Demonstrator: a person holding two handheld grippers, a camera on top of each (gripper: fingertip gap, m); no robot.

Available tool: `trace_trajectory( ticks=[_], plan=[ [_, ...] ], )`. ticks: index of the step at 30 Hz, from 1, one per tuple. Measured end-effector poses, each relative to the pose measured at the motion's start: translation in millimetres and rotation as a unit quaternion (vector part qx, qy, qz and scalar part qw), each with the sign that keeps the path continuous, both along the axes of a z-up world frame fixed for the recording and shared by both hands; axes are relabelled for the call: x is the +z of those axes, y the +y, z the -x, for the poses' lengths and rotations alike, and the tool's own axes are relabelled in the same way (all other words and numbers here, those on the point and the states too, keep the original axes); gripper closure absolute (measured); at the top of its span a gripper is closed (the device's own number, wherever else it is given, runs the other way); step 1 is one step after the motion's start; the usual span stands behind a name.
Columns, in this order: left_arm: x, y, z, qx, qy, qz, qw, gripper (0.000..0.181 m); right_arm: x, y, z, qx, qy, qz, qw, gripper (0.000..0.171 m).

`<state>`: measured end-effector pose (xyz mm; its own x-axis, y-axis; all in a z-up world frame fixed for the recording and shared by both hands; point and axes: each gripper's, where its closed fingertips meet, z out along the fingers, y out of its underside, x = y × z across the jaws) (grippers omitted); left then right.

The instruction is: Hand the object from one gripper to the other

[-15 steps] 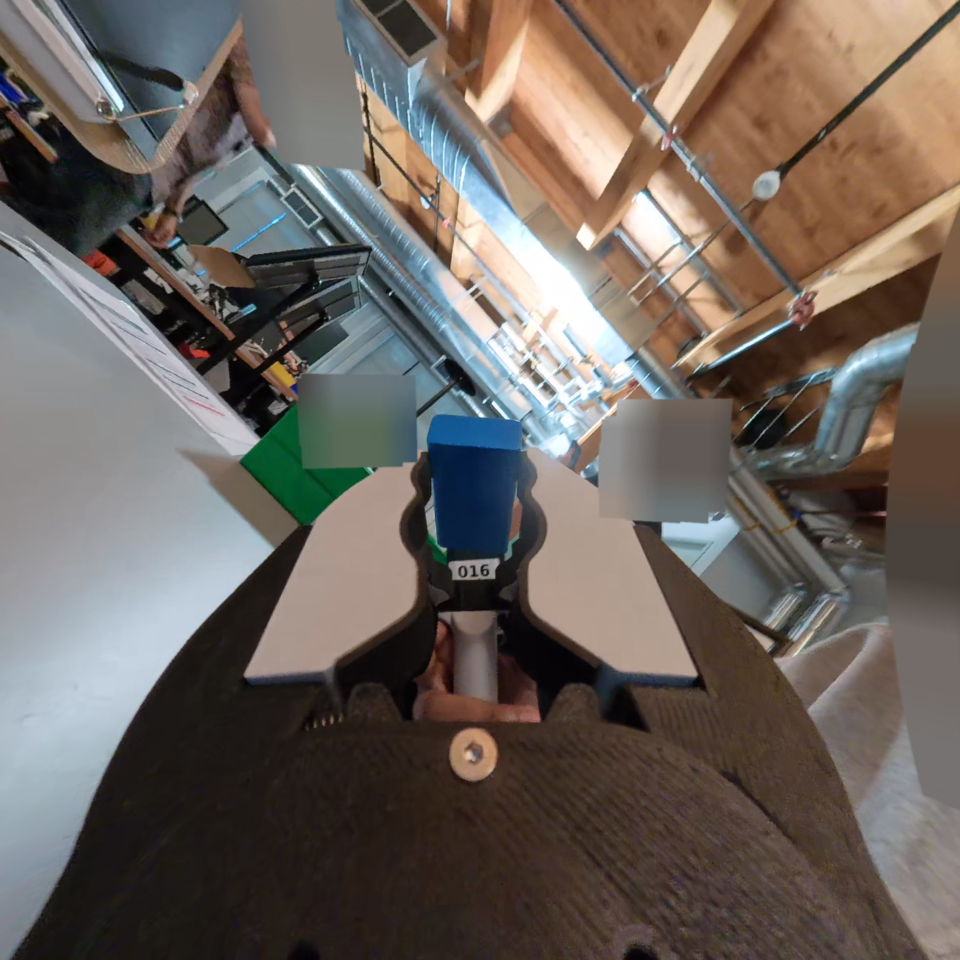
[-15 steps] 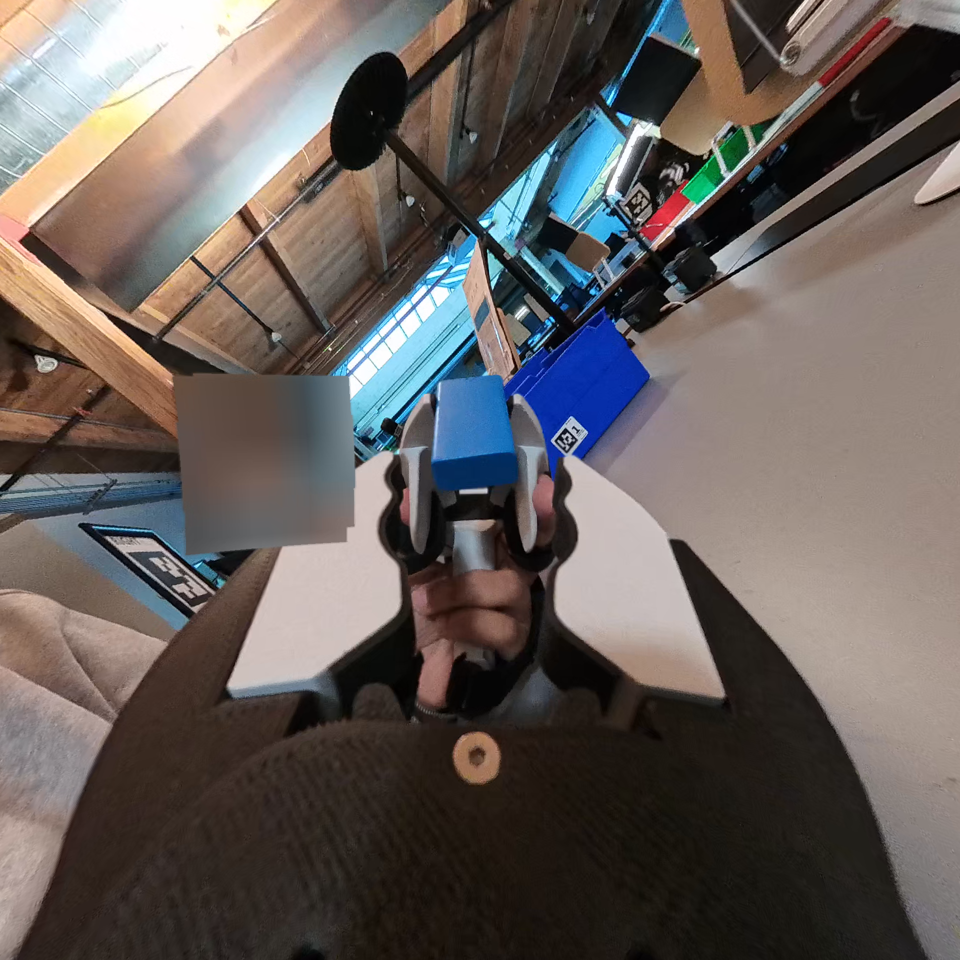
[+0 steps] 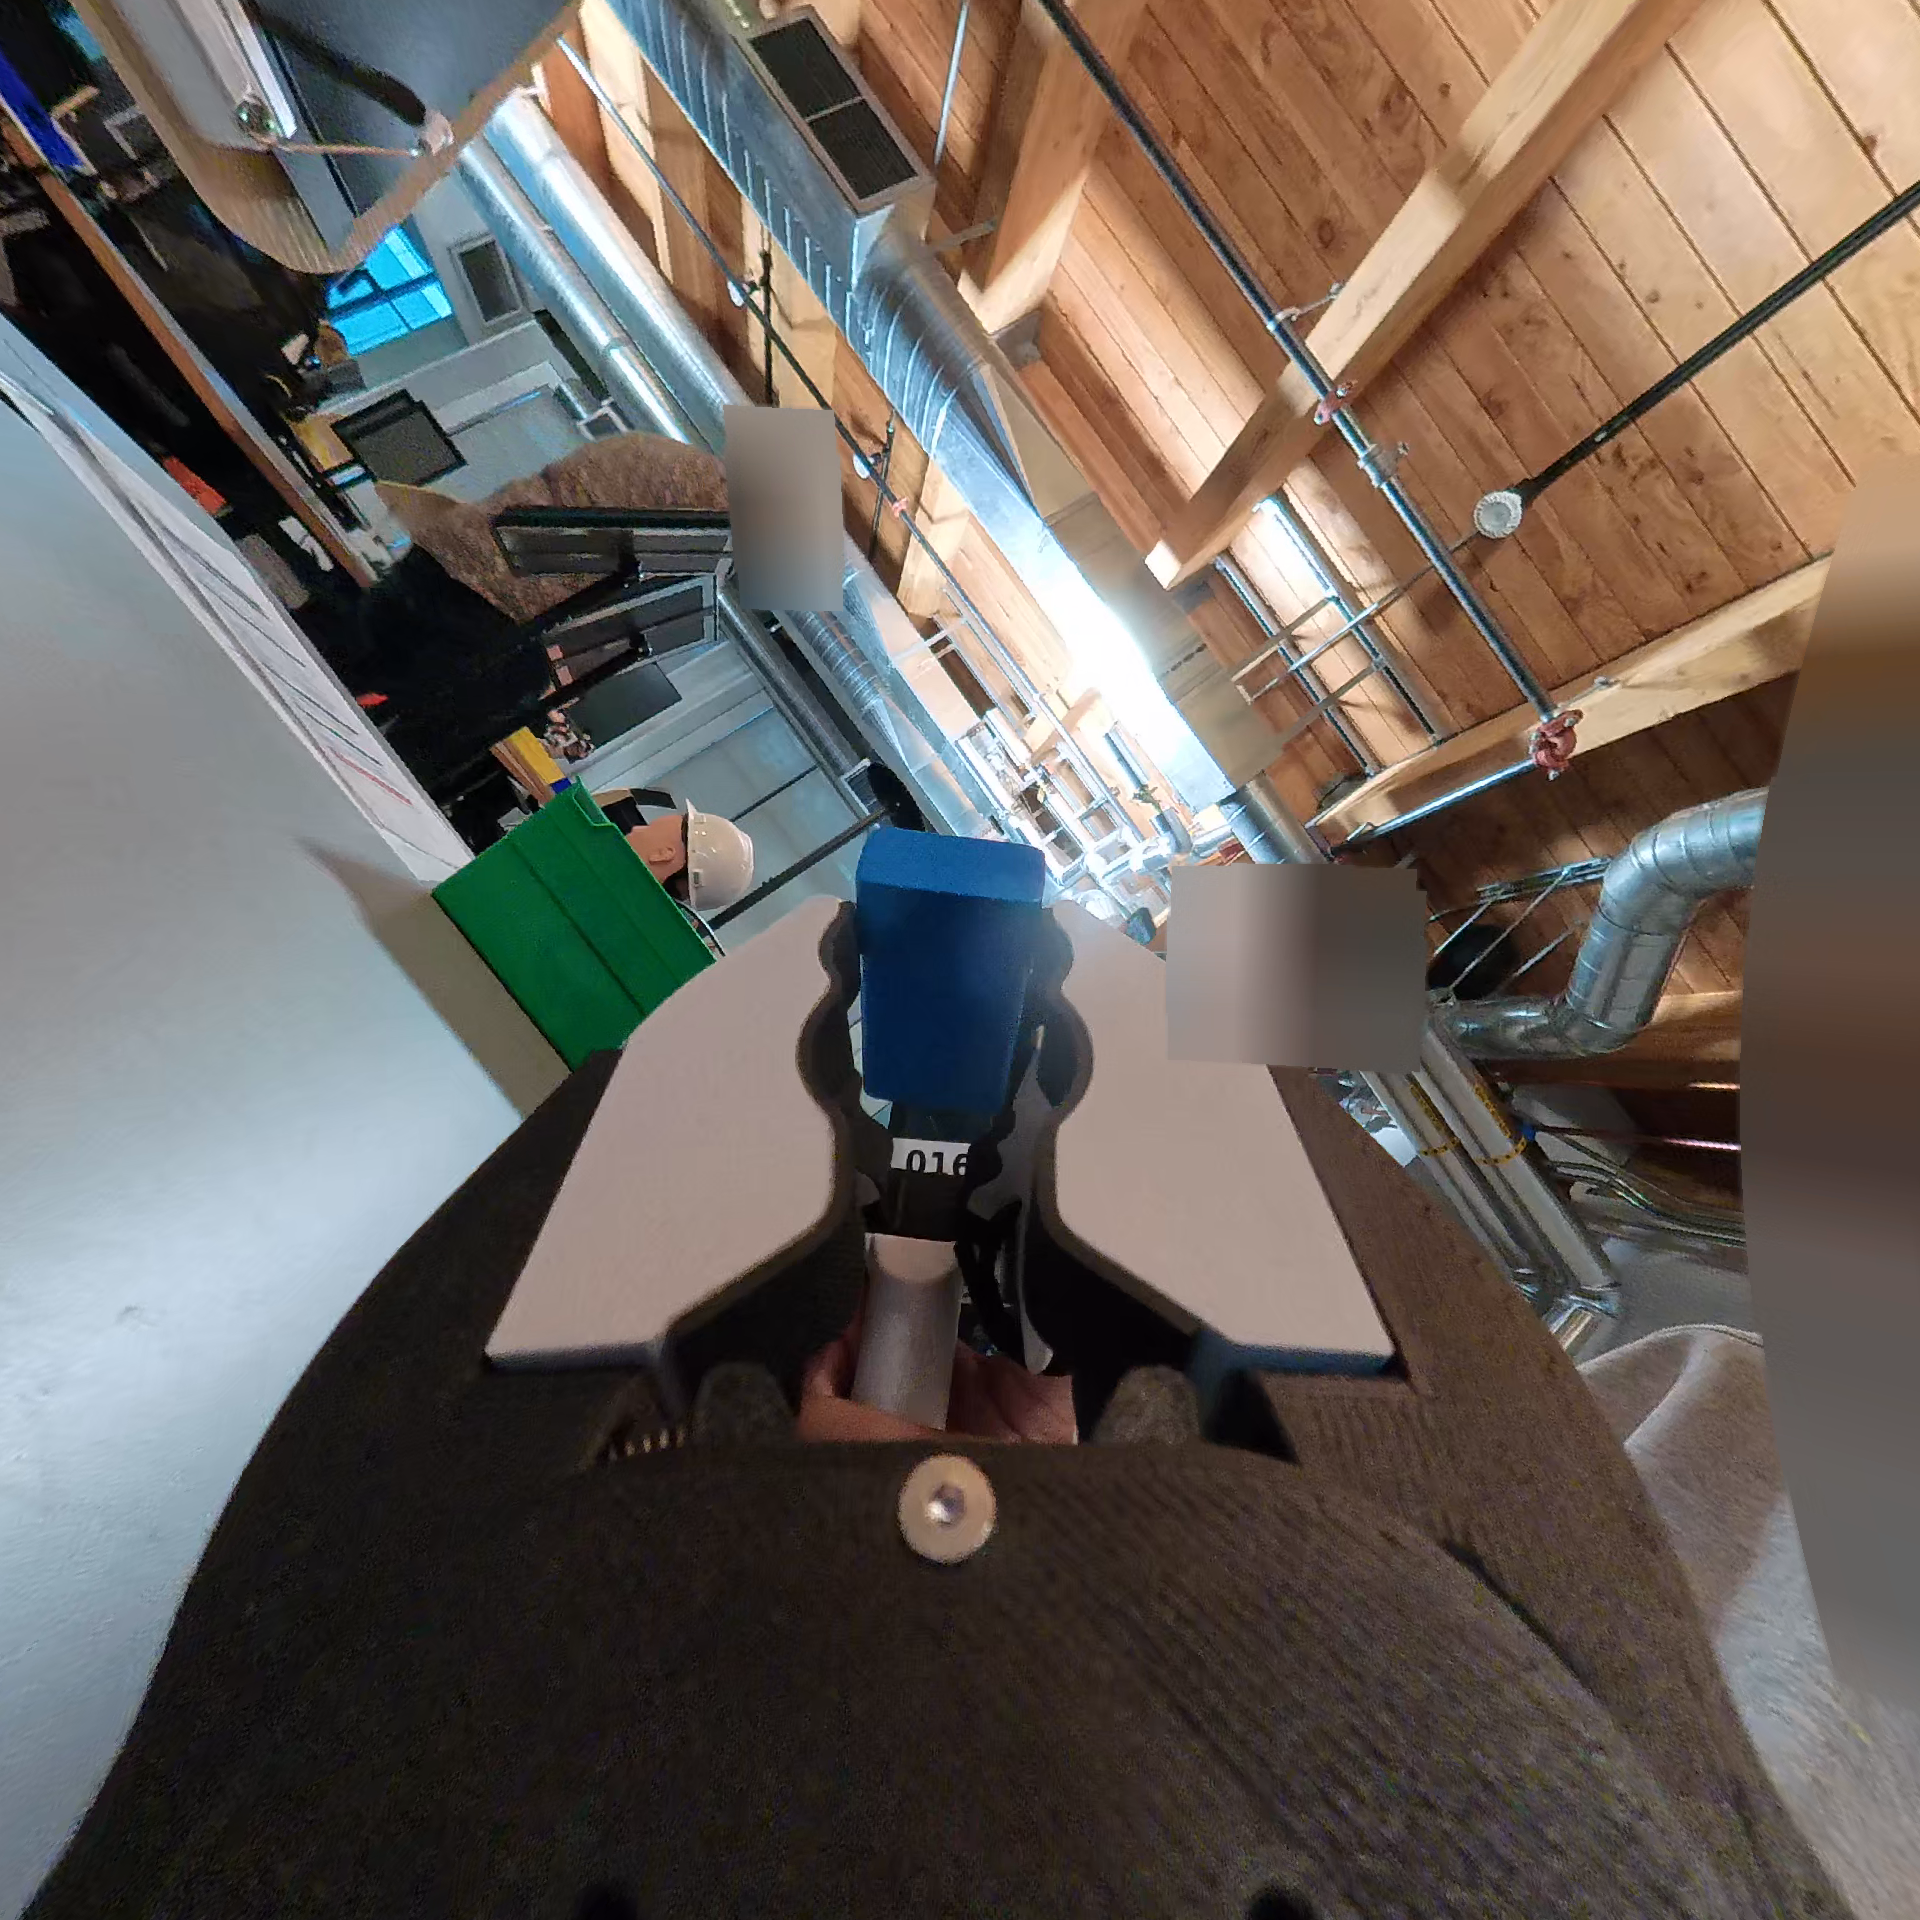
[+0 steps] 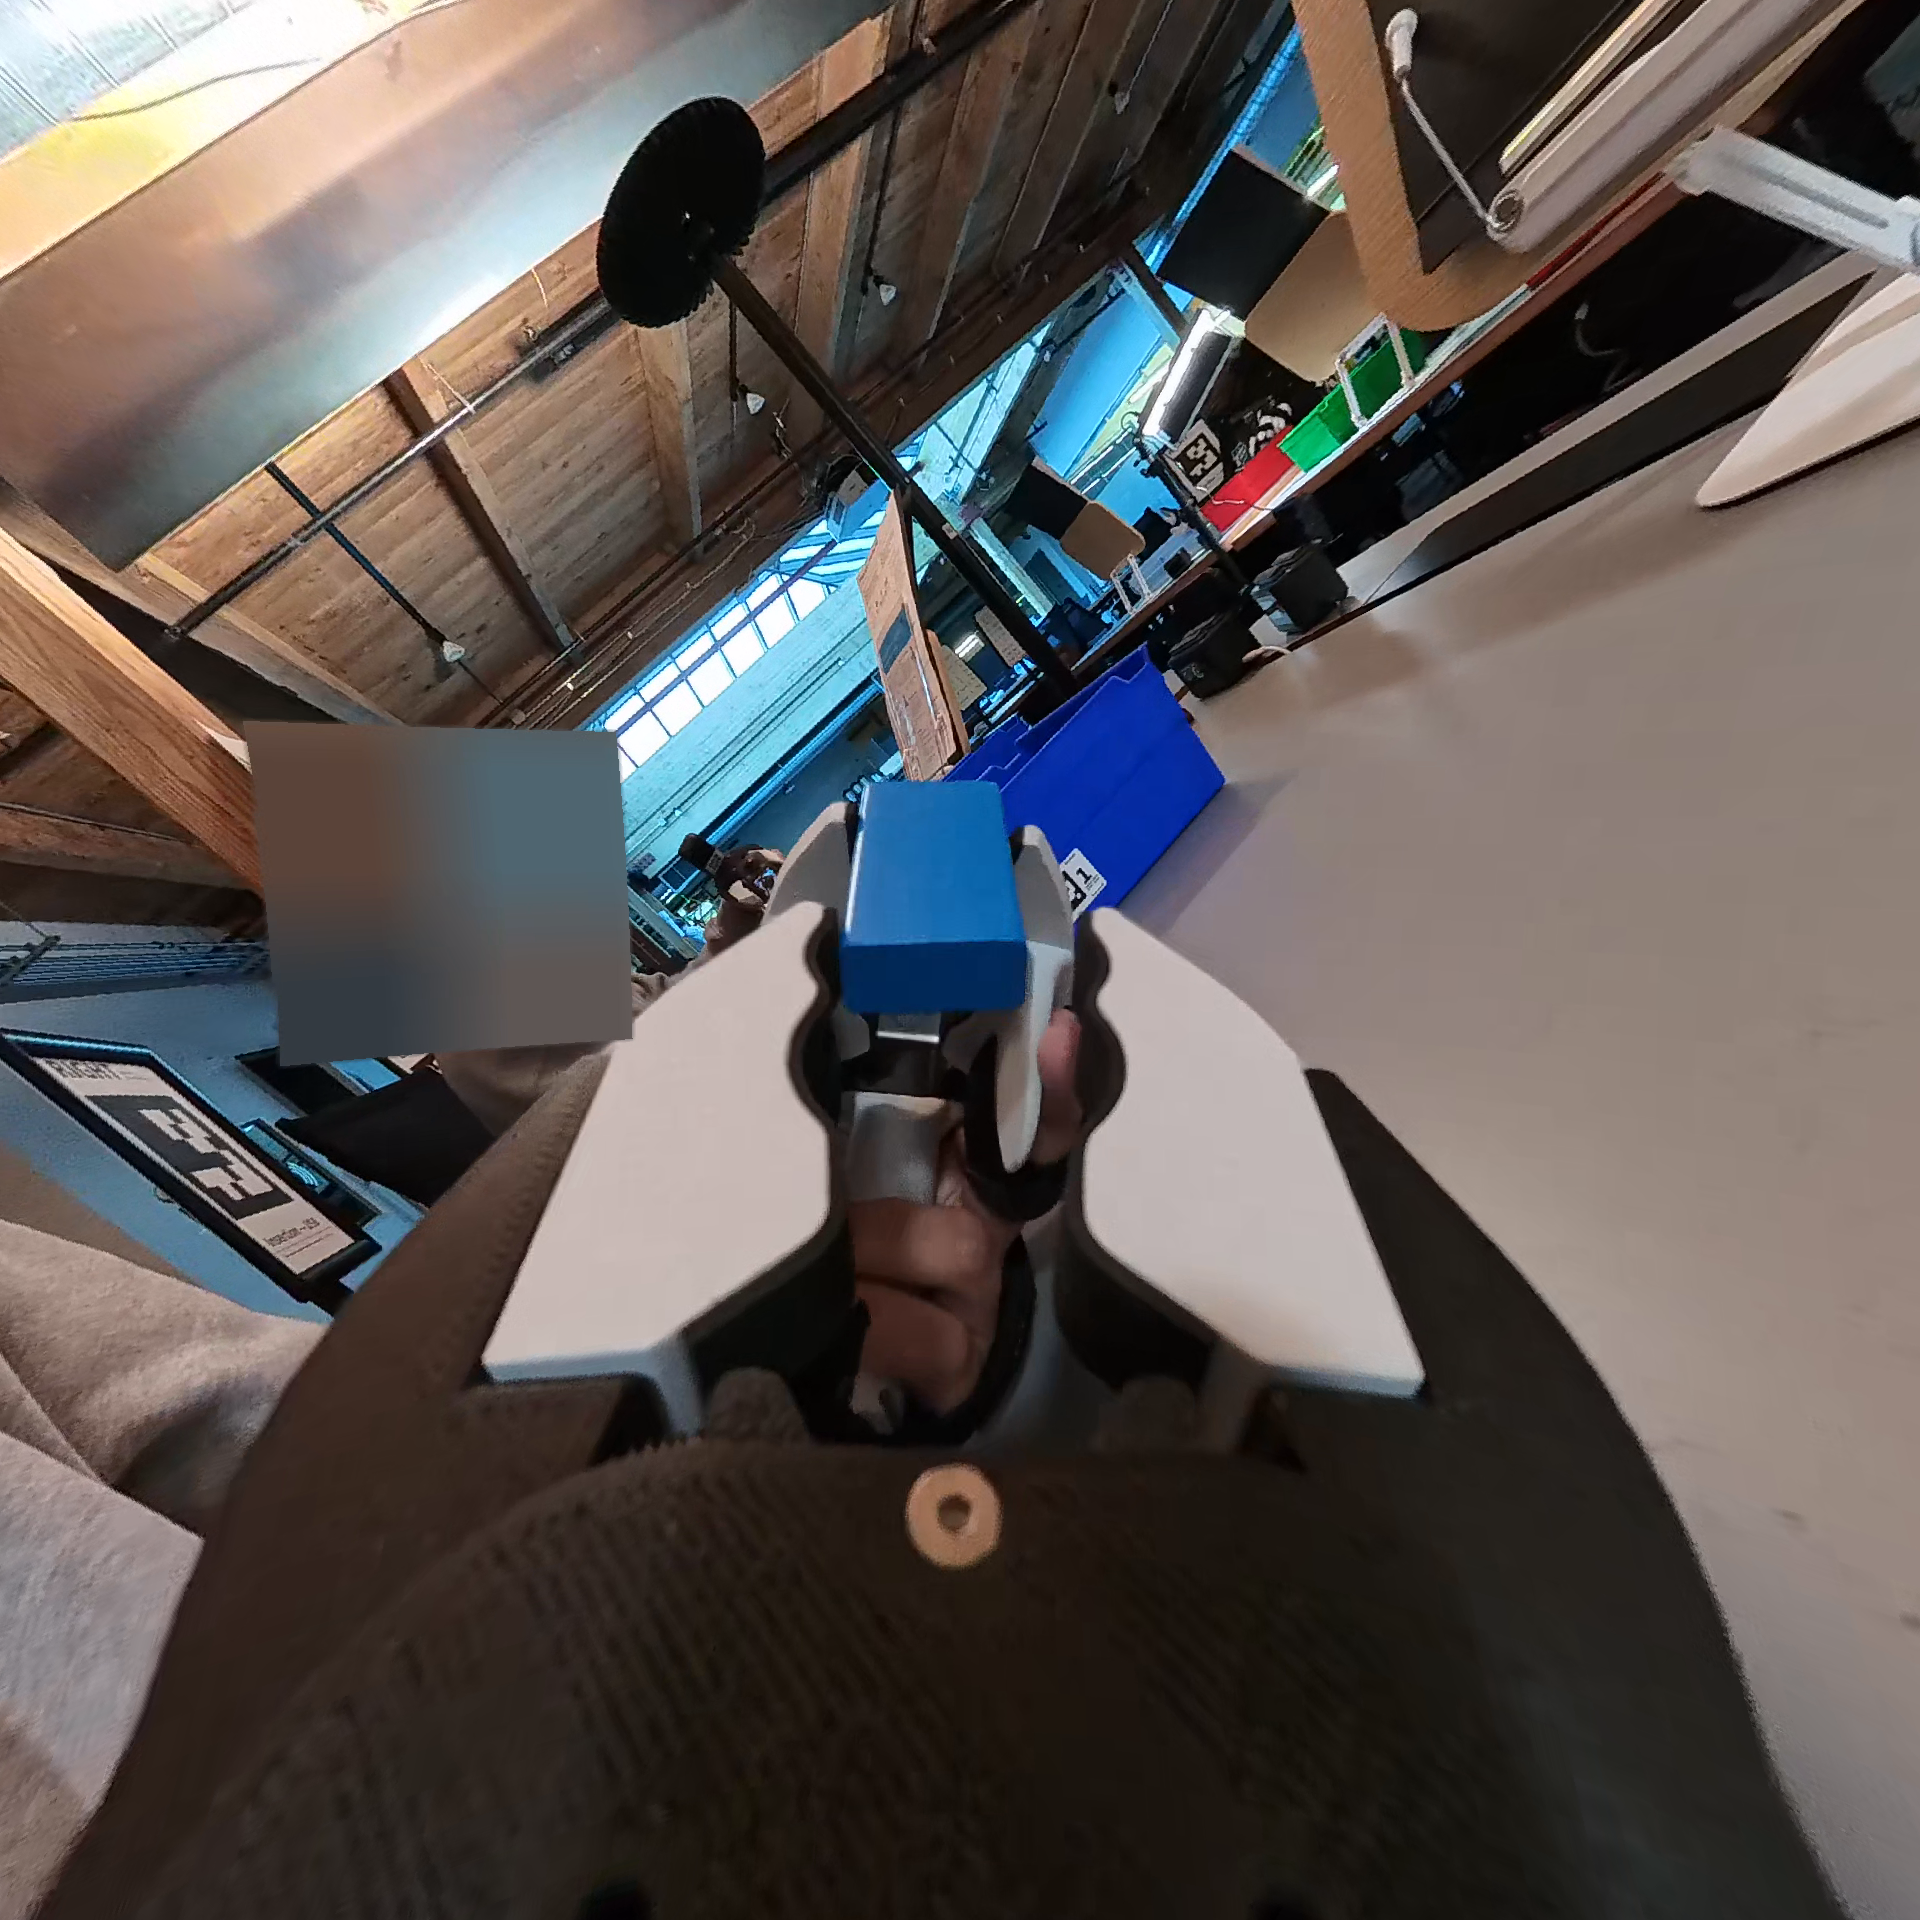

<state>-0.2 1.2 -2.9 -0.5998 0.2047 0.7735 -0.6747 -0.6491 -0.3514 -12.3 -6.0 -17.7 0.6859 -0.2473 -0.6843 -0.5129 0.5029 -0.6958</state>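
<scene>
The blue block (image 3: pixel 948 977) sits at twelve o'clock between both grippers. The left gripper (image 3: pixel 948 1023) and right gripper (image 4: pixel 935 997) each have jaws closed on it. The handover looks midway: one side's release remains.

Block (image 3: pixel 940 987) matt blue, foam-like. Left claw (image 3: pixel 940 997) fingers (image 3: pixel 717 1143) smooth matt grey plastic, body ribbed black. Desk (image 4: pixel 1558 935) smooth matt. Bin (image 4: pixel 1101 769) at 1 o'clock, glossy blue plastic.
</scene>
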Motion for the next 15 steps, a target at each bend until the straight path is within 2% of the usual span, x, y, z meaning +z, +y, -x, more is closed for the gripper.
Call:
trace_trajectory(
  ticks=[2, 8, 12, 15],
  plan=[
    [-1.5, -1.0, 0.2, 0.002, 0.003, -0.001, 1.0, 0.15, 1.0, -0.2, 1.1, -0.001, -0.006, 0.005, 1.0, 0.137],
    [-2.1, -3.8, 2.8, -0.016, 0.001, -0.004, 1.0, 0.15, 3.5, -5.2, -0.2, -0.003, -0.012, 0.007, 1.0, 0.137],
    [-3.0, -2.5, -1.7, -0.013, 0.002, -0.02, 1.0, 0.126, 7.6, -15.5, -5.5, -0.014, -0.021, 0.013, 1.0, 0.137],
    [-3.1, 1.5, -7.3, 0.014, -0.02, -0.066, 0.998, 0.114, 9.5, -27.3, -11.4, -0.029, -0.023, 0.019, 0.999, 0.137]
  ],
)
